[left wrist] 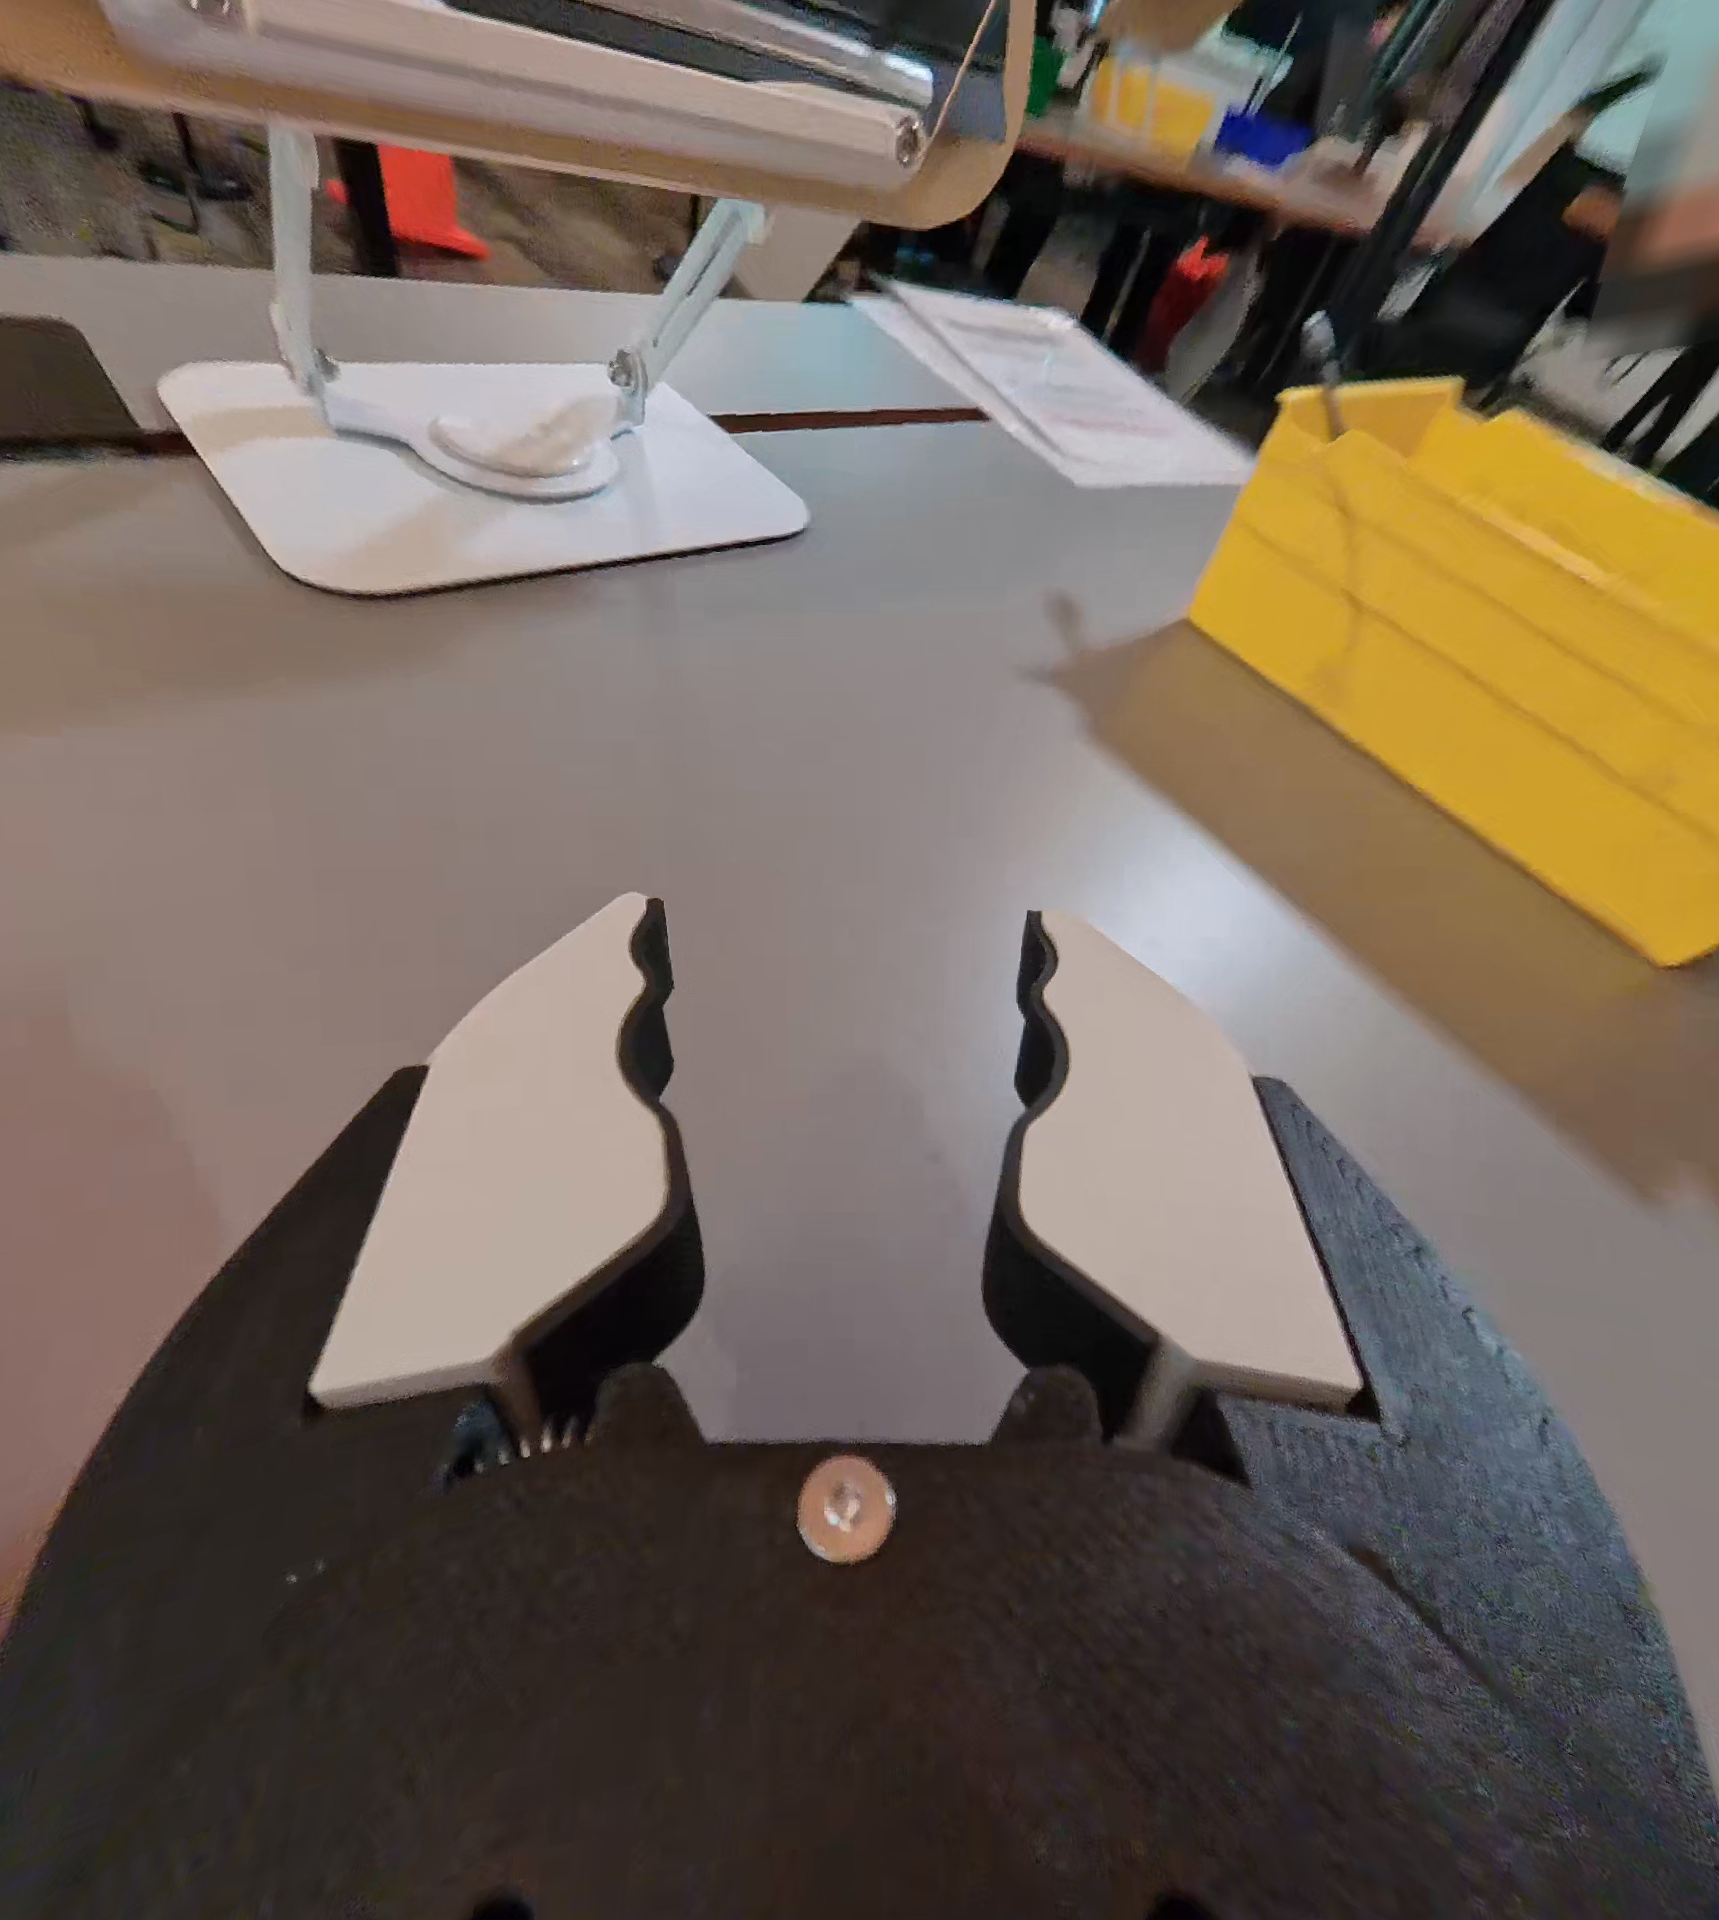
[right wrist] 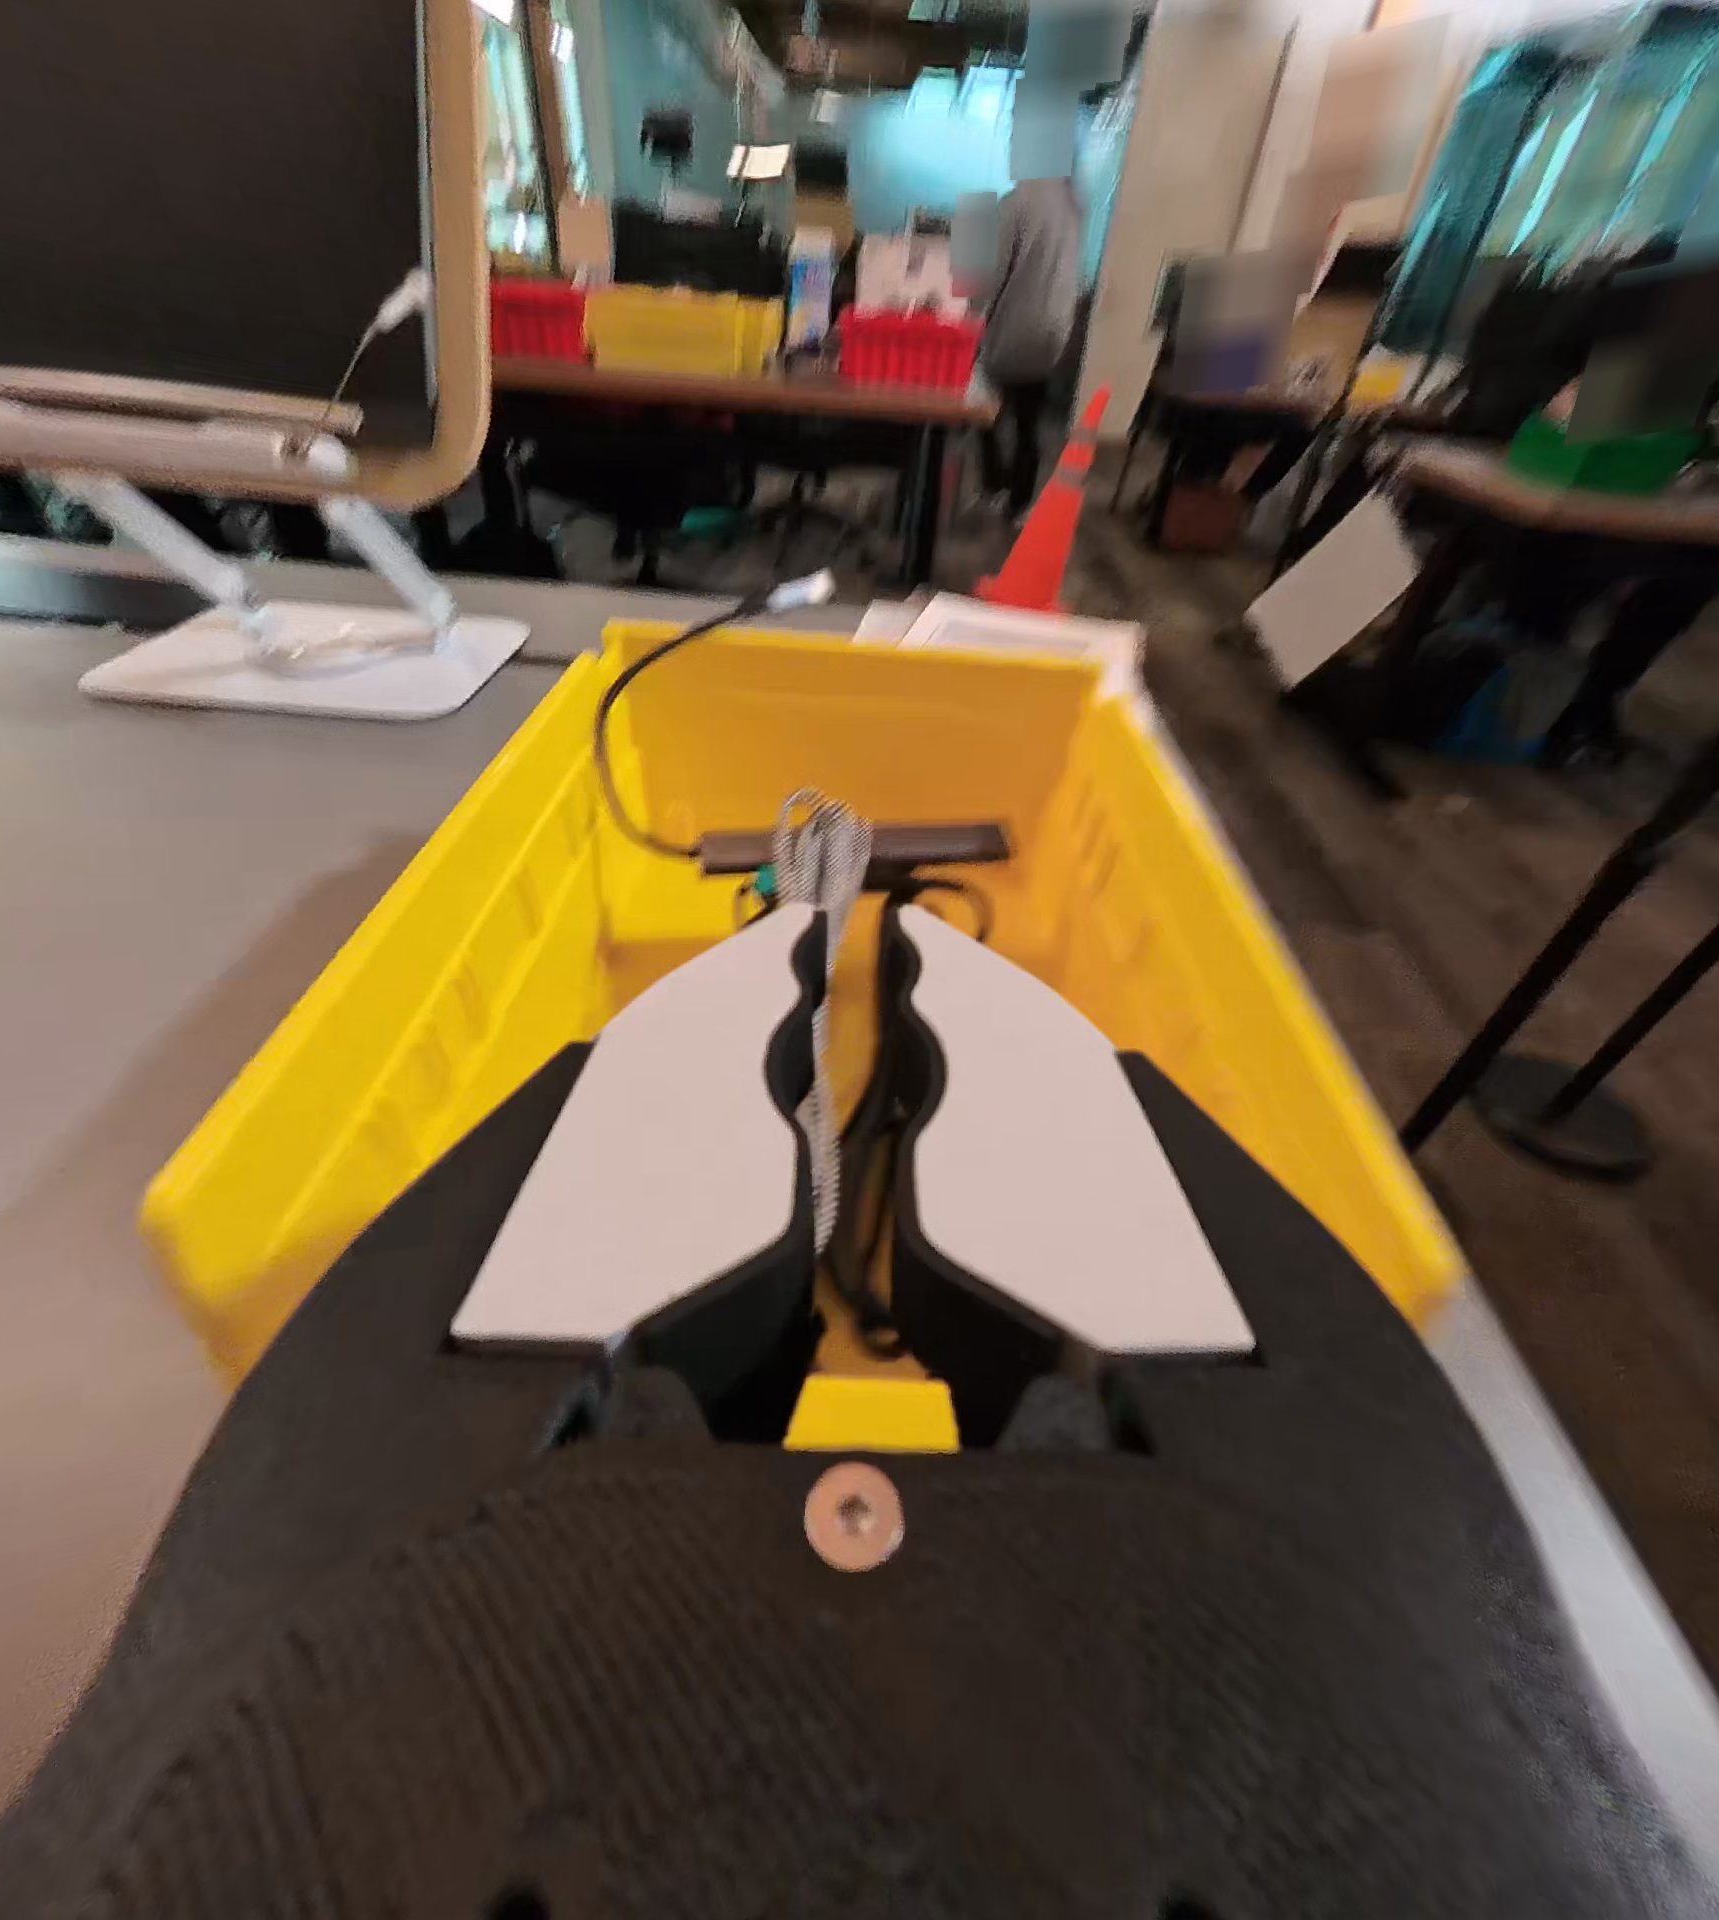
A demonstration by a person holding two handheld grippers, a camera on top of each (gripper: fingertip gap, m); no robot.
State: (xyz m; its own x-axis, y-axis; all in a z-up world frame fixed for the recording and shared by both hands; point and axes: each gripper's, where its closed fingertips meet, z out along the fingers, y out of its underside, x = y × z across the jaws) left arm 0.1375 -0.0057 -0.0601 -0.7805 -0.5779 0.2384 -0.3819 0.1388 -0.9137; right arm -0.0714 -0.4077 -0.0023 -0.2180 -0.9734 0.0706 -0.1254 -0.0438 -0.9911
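The left gripper (left wrist: 839,914) was held with its jaws parted and nothing between them, above the bare grey table (left wrist: 522,748), with a white stand (left wrist: 481,499) ahead and a yellow bin (left wrist: 1520,665) off to its right. The right gripper (right wrist: 860,914) was poised over the yellow bin (right wrist: 398,1029), its jaws nearly closed on a braided silver cable (right wrist: 824,1081). A black hub (right wrist: 938,844) with a black cord (right wrist: 616,717) was seen at the bin's far end.

1 yellow bin (right wrist: 481,997); 1 stand (left wrist: 481,488); 1 whisk (right wrist: 819,852)
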